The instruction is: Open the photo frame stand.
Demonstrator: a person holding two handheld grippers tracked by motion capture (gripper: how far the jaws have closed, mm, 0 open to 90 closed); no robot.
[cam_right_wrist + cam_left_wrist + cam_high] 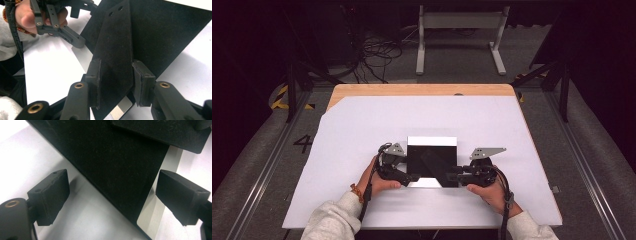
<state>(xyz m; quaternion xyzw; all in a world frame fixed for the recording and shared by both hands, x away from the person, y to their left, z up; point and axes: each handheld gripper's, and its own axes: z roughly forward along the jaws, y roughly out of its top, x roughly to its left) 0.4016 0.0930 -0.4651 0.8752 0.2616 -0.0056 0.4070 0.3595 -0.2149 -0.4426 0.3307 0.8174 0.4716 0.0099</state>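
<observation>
Dark studio floor with loose cables and a white stand beyond the far edge; wooden bench (362, 90) covered by a white sheet (362, 150).

Item 1: black square panel (432, 160), felt-like surface, lying flat near the front centre of the sheet on a shiny metal plate (432, 140) whose edges show past it at the far and near sides.

Item 2: narrow black strip (115, 50), two small holes at its far end, resting slantwise on the panel.

Item 3: right hand-held gripper (116, 82), at the panel's right near corner. I read it as clenched on the strip: both pads sit against its long edges.

Item 4: left hand-held gripper (111, 195), at the panel's left near corner. Released: its pads stand well apart, straddling the corner of the panel and plate, touching neither.

Risks, as I judge them: the hold on the strip is by its thin edges only, so a lift could let it pivot or slip out. With the left jaws not yet bearing on anything, the panel may slide on the smooth plate if the strip drags across it.
</observation>
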